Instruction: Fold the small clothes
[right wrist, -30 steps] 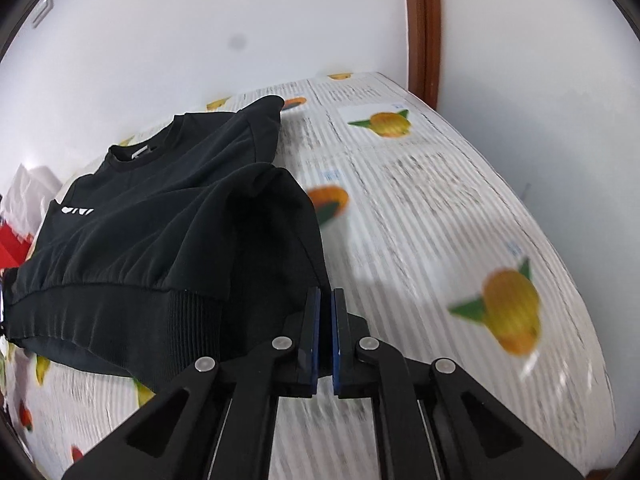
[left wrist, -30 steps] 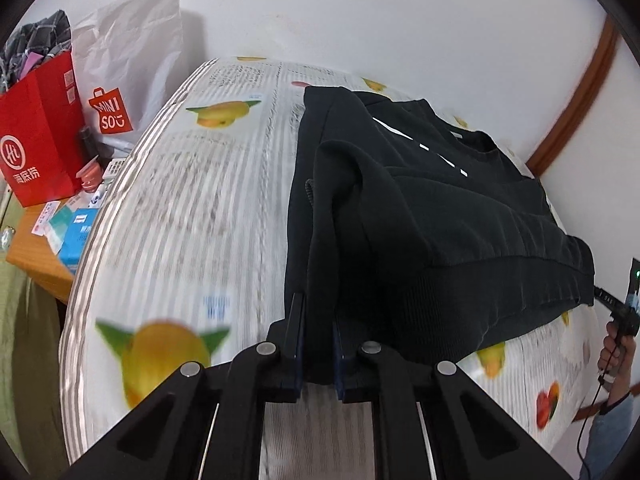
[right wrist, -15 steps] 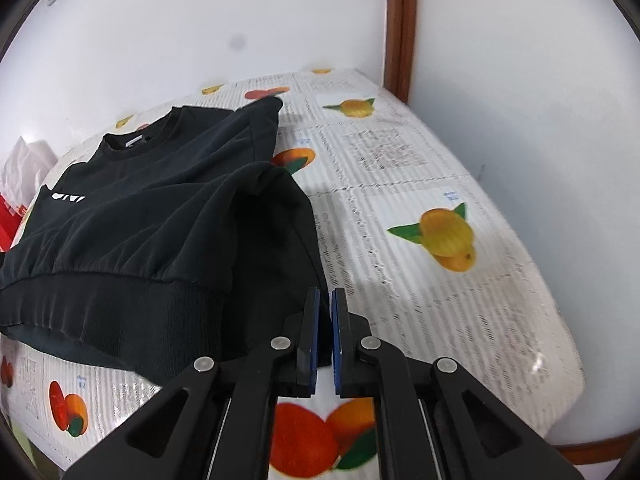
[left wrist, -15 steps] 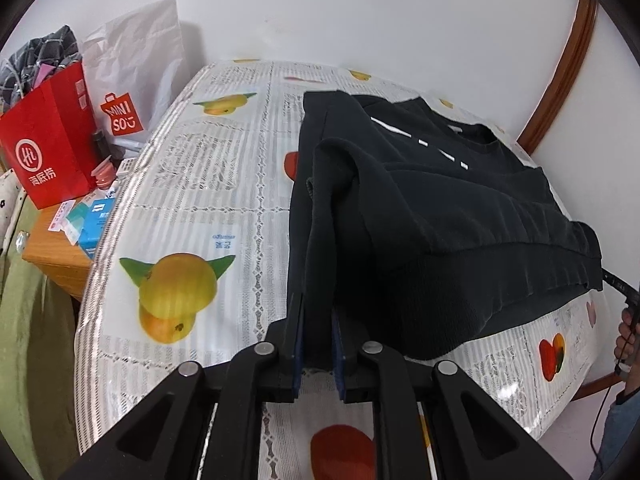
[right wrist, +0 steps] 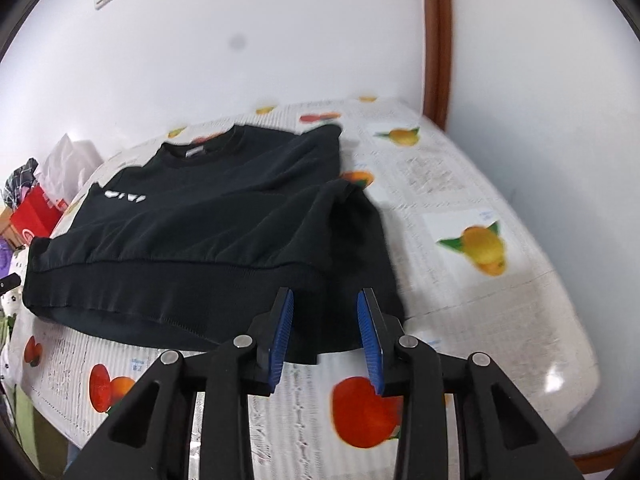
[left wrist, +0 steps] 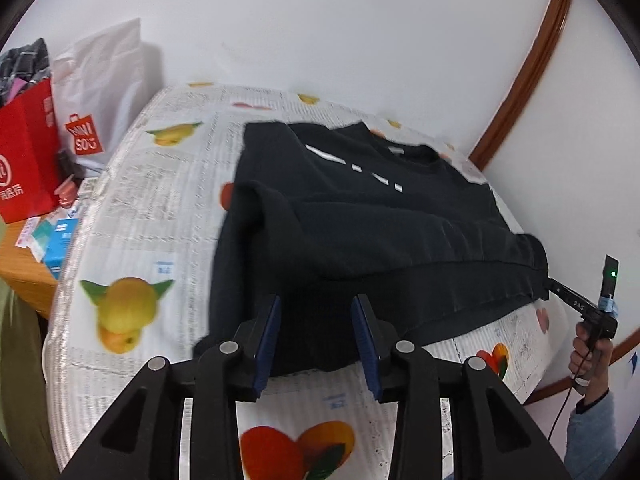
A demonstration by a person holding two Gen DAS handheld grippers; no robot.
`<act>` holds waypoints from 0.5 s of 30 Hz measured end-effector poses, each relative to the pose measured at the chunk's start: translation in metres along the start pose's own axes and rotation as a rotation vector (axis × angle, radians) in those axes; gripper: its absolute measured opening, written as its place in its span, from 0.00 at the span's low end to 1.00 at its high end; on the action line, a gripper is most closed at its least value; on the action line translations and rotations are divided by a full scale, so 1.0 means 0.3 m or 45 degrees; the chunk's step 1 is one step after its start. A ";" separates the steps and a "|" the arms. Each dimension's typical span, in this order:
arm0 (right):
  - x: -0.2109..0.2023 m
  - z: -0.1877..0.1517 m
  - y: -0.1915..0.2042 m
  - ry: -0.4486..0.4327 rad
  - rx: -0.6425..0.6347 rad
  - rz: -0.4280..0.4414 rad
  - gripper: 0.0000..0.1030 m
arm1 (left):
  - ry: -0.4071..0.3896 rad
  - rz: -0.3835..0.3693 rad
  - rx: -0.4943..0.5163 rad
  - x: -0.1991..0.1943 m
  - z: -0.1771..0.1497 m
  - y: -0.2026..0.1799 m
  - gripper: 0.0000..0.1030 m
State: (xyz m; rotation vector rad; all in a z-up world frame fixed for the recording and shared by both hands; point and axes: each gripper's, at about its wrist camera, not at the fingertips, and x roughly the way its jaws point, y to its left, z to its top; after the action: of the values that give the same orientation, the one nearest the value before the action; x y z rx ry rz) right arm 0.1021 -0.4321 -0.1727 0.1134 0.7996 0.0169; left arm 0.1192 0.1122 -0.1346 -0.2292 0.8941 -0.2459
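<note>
Black sweatshirt (left wrist: 372,232) flat on fruit-print tablecloth (left wrist: 136,208)

"MINISO" is being shown on the red logo of the white plastic bag (left wrist: 96,92); Chinese characters are being displayed on the red paper bag (left wrist: 26,152), blurred.
</note>
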 end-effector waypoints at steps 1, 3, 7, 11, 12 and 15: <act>0.015 -0.006 0.003 0.010 0.005 0.001 0.32 | 0.015 -0.007 0.001 0.015 -0.001 -0.007 0.34; 0.046 -0.016 0.005 0.011 0.015 0.000 0.32 | 0.054 0.006 -0.002 0.057 0.000 -0.014 0.34; 0.065 -0.013 0.011 -0.016 0.043 0.010 0.32 | 0.092 0.016 -0.029 0.109 0.014 -0.009 0.35; 0.073 0.003 0.040 -0.026 0.009 0.028 0.09 | 0.068 0.031 -0.031 0.106 0.036 -0.014 0.17; 0.066 0.008 0.049 -0.042 -0.008 0.016 0.06 | 0.045 0.038 -0.015 0.091 0.046 -0.019 0.11; 0.021 0.034 0.049 -0.117 0.007 0.035 0.05 | -0.003 -0.023 -0.043 0.048 0.078 -0.014 0.08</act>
State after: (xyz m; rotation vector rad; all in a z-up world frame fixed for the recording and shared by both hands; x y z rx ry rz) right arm 0.1141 -0.4180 -0.1685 0.1292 0.7066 0.0357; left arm 0.1458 0.1059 -0.1299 -0.2691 0.8944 -0.2474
